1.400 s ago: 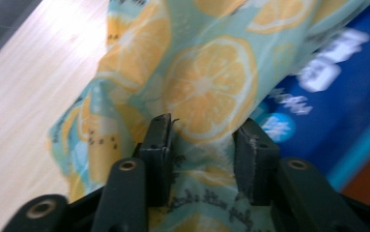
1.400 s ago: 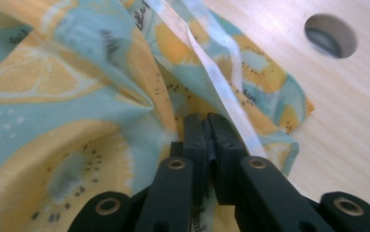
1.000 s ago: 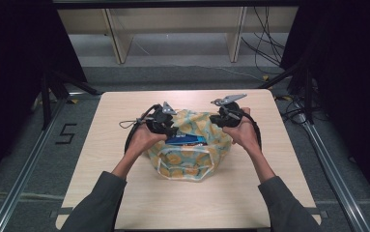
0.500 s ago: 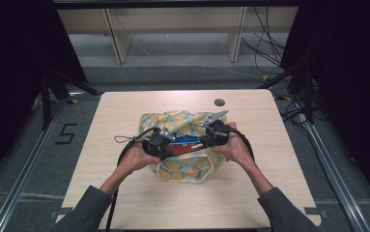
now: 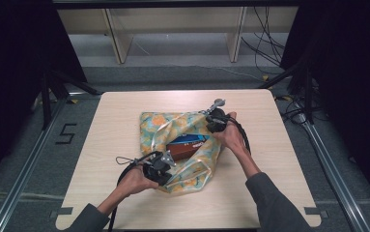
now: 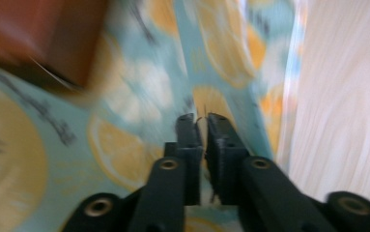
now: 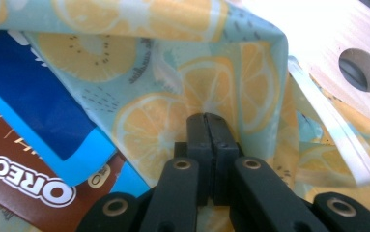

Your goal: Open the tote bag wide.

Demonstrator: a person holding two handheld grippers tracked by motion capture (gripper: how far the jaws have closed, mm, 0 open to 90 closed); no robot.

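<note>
A lemon-print fabric bag [image 5: 156,126] lies open in the middle of the wooden table [image 5: 115,111]. Inside it sits a blue and brown Oreo box [image 5: 187,145], plain in the right gripper view [image 7: 37,145] and blurred in the left gripper view [image 6: 42,38]. My right gripper [image 5: 208,127] is at the bag's far right edge, its jaws [image 7: 206,116] shut on a puckered fold of the fabric. My left gripper [image 5: 169,162] rests at the bag's near left edge. Its jaws [image 6: 201,119] have just been opening and stand slightly apart, with pale fabric showing in the narrow gap.
A round hole [image 7: 361,70] in the tabletop lies just beyond the bag's far right corner. Black cables trail from both grippers across the table. Wooden shelf legs [image 5: 117,38] and floor cables stand beyond the far edge. Bare table surrounds the bag.
My left gripper has moved toward me and left, to the bag's near edge. The right gripper went from the middle out to the far right edge, and the bag's mouth is spread wider.
</note>
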